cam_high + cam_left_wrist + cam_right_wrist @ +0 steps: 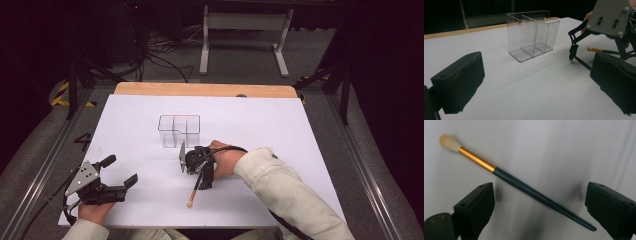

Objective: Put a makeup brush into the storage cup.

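A makeup brush (pixel 536 195) with a pale tuft, a gold ferrule and a dark handle lies flat on the white table (pixel 260 125). In the high view the brush (pixel 192 196) pokes out toward the front edge from under my right gripper (pixel 202 177). My right gripper (pixel 539 210) points down over the handle, open, one jaw on each side and not touching it. My left gripper (pixel 120 171) rests open at the front left with nothing between its fingers. A clear divided plastic box (pixel 179 131) stands upright just behind the right gripper, also seen as the box (pixel 534 35) in the left gripper view.
The white table surface ends in a wooden strip (pixel 205 89) at the far edge. Beyond it are a dark floor, cables and a white stand (pixel 245 35). From the left gripper view, the right gripper (pixel 599 37) and the brush tip (pixel 595 49) sit to the right of the box.
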### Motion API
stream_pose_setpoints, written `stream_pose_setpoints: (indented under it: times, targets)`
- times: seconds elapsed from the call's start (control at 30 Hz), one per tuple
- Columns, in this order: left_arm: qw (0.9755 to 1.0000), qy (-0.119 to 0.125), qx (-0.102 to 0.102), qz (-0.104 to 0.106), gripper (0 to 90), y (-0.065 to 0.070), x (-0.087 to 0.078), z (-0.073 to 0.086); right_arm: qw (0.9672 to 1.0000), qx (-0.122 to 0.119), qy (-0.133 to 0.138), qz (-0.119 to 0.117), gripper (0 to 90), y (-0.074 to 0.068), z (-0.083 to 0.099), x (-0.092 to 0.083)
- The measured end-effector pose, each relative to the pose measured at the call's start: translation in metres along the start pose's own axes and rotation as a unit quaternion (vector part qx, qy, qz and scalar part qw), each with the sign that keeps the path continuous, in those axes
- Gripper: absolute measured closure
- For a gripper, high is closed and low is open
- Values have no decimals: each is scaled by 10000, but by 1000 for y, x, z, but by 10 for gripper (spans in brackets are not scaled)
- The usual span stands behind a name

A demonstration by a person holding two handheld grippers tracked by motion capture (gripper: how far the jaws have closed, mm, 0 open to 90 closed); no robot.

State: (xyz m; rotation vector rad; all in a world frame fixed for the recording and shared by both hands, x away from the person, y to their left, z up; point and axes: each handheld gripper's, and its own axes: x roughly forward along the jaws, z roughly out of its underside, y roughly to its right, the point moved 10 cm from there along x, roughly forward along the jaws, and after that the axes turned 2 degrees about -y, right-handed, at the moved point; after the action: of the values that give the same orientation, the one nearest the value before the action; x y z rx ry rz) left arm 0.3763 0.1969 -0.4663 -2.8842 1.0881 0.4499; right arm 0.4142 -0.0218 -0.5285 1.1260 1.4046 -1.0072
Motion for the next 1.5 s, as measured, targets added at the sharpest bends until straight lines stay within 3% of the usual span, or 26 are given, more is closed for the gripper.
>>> stream_pose_setpoints:
  times: [0.4, 0.57, 0.73, 1.0, 1.27, 1.5]
  targets:
    - [10000, -20, 12, 17, 4, 0, 1, 0, 9988, -433, -224, 81, 283, -4, -1, 0]
    - [10000, -17, 1, 0, 4, 0, 0, 1, 9985, -484, -253, 32, 341, -5, -1, -1]
    - [10000, -21, 3, 3, 4, 0, 0, 1, 9979, -582, -297, 7, 568, -8, -1, -5]
    - [10000, -24, 0, -2, 4, 0, 0, 1, 9964, -670, -523, -45, 818, -13, 1, -6]
    - [10000, -19, 8, -1, 4, -1, -1, 1, 9966, -417, -717, 0, 841, -15, 0, -6]
    - [10000, -31, 8, 6, 4, -1, -1, 1, 9970, -262, -720, -54, 844, -16, -1, -6]
